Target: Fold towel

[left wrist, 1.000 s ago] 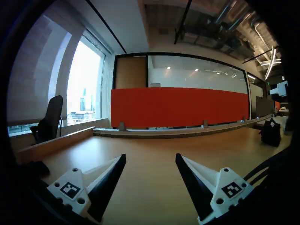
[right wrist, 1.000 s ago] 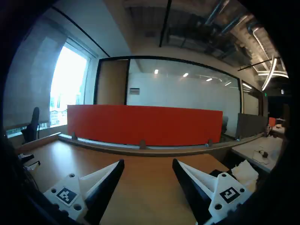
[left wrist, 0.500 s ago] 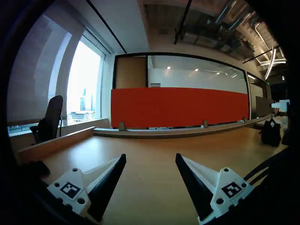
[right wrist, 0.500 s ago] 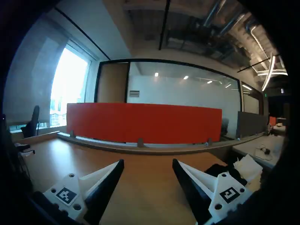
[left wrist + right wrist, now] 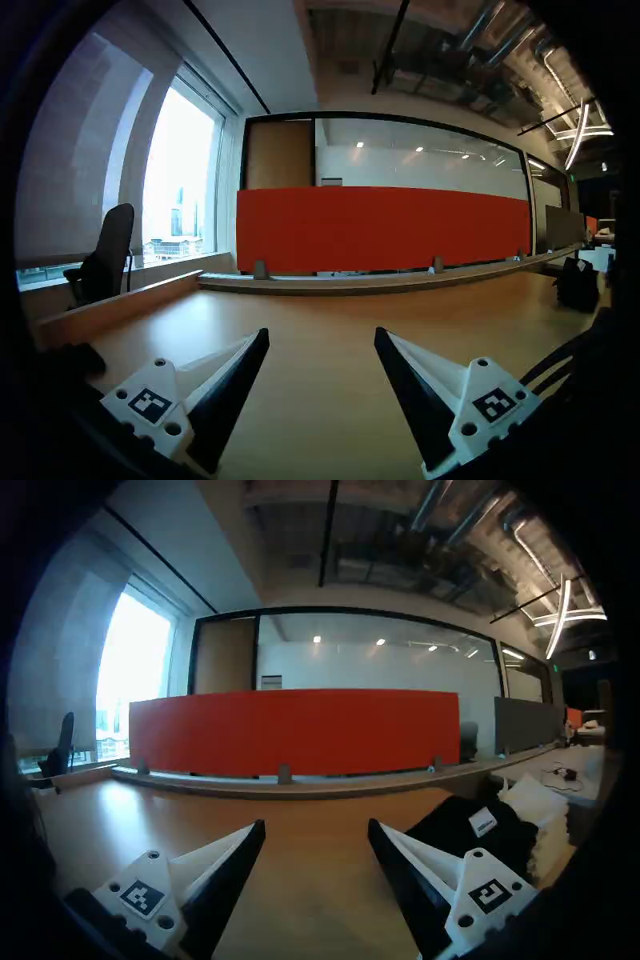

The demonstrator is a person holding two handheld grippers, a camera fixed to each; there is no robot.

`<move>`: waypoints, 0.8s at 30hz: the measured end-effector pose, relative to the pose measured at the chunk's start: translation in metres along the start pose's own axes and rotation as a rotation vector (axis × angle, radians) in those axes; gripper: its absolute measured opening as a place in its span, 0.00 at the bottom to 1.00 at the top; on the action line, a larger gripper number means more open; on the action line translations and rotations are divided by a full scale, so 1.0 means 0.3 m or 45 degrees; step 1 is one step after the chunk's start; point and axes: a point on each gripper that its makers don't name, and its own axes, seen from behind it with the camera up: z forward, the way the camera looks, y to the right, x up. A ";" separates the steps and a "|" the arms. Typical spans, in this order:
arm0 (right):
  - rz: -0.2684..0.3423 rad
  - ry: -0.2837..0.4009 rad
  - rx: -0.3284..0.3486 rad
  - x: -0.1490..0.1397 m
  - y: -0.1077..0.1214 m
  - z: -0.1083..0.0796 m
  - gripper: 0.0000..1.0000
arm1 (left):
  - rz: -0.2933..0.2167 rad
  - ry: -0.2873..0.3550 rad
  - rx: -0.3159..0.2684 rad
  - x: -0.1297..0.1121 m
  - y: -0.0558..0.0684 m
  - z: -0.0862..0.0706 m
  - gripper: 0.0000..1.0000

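A black folded towel [image 5: 456, 832] with a white tag [image 5: 482, 822] lies on the wooden desk [image 5: 312, 896], just beyond my right gripper's right finger. White folded towels [image 5: 548, 808] sit against its far right side. My right gripper [image 5: 316, 824] is open with nothing between its fingers, and the black towel is just right of the gap. My left gripper [image 5: 320, 332] is also open and holds nothing, low over bare desk [image 5: 320, 392]. A dark bundle [image 5: 578, 282] stands far to its right; I cannot tell what it is.
An orange divider panel [image 5: 384, 228] runs along the desk's far edge, with a glass wall behind it. An office chair [image 5: 108, 256] stands by the window at the left. Black cables [image 5: 560, 360] cross the desk near my left gripper's right finger. Another desk [image 5: 568, 772] lies far right.
The right gripper view has swung right and moved closer to the towels, so the black and white stack looms larger. The left gripper has stayed still.
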 end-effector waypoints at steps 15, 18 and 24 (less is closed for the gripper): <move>-0.005 -0.014 0.011 -0.073 0.017 -0.008 0.99 | 0.000 0.000 0.000 0.000 -0.001 0.003 0.98; -0.003 -0.015 0.012 -0.084 0.017 -0.008 0.99 | 0.000 0.000 0.000 -0.001 -0.001 0.003 0.98; -0.021 -0.013 0.018 -0.090 0.008 -0.015 0.99 | 0.000 0.000 0.000 -0.001 0.001 0.002 0.98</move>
